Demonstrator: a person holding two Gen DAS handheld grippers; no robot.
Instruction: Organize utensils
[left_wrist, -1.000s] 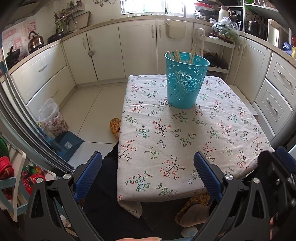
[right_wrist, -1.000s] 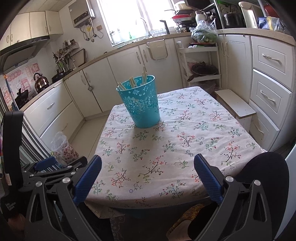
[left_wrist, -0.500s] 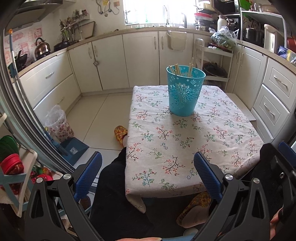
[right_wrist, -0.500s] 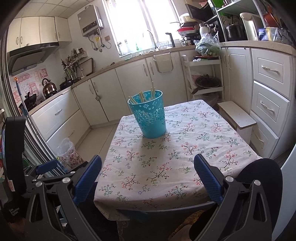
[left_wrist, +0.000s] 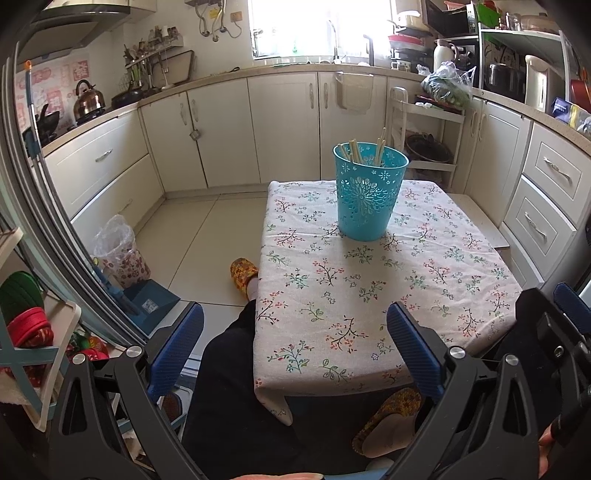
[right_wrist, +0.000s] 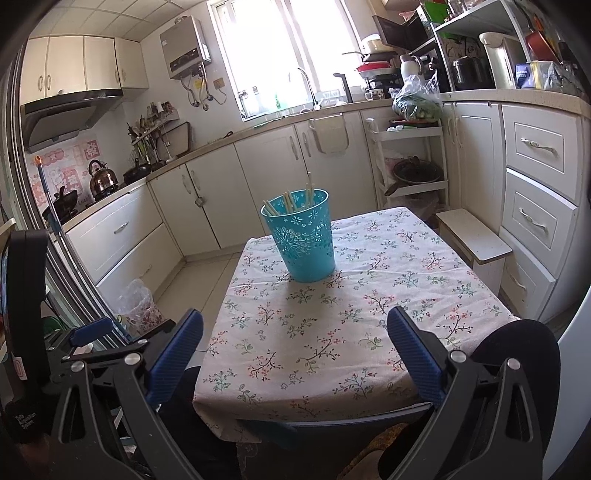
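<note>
Left wrist view shows your jaws wide and empty, well short of the bin (left_wrist: 369, 195) of chopsticks (left_wrist: 354, 150) mid-worktop (left_wrist: 424, 295); a careless reach could tip that light bin.

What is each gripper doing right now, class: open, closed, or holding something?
Left gripper: open, holding nothing, back from the table.
Right gripper: open, holding nothing; the chopsticks stand in the blue basket.

Chopsticks (right_wrist: 291, 201) in teal basket (right_wrist: 304, 243)
</note>
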